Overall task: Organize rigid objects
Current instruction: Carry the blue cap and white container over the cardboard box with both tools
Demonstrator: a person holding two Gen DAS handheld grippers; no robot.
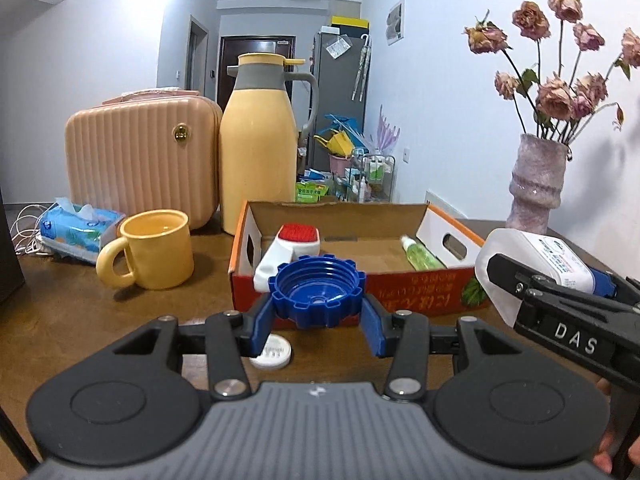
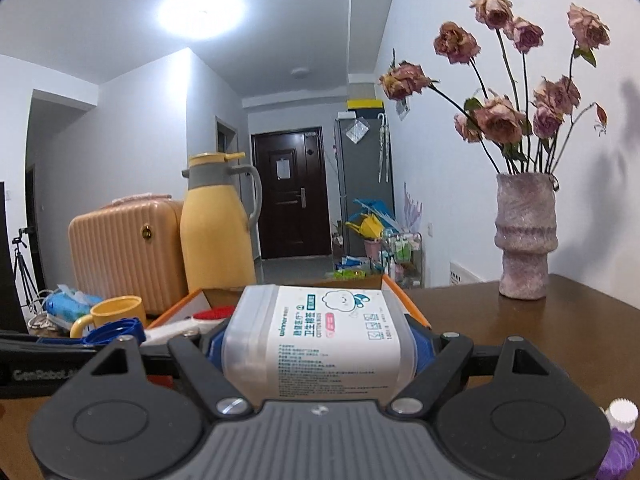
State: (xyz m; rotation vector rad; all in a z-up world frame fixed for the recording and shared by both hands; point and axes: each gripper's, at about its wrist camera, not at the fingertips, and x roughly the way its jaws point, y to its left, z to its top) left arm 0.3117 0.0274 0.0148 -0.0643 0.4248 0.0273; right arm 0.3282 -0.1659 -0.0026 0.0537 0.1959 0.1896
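My left gripper [image 1: 317, 309] is shut on a blue ridged screw cap [image 1: 316, 286], held open side up just in front of the orange cardboard box [image 1: 400, 300]. My right gripper [image 2: 320, 346] is shut on a clear plastic cotton-swab box with a white label [image 2: 324, 332], which fills the space between its blue pads. In the left wrist view that swab box [image 1: 536, 254] hangs at the right, beside the cardboard box's right end. Inside the cardboard box lie a white brush with red bristles [image 1: 294, 242] and a green tube [image 1: 420, 257].
On the brown table stand a yellow mug [image 1: 156, 250], a yellow thermos jug [image 1: 260, 140], a pink ribbed case [image 1: 140, 160], a tissue pack [image 1: 76, 226] and a vase of dried roses [image 1: 536, 184]. A white round lid [image 1: 272, 354] lies below my left gripper. A purple bottle [image 2: 620, 446] stands at the near right.
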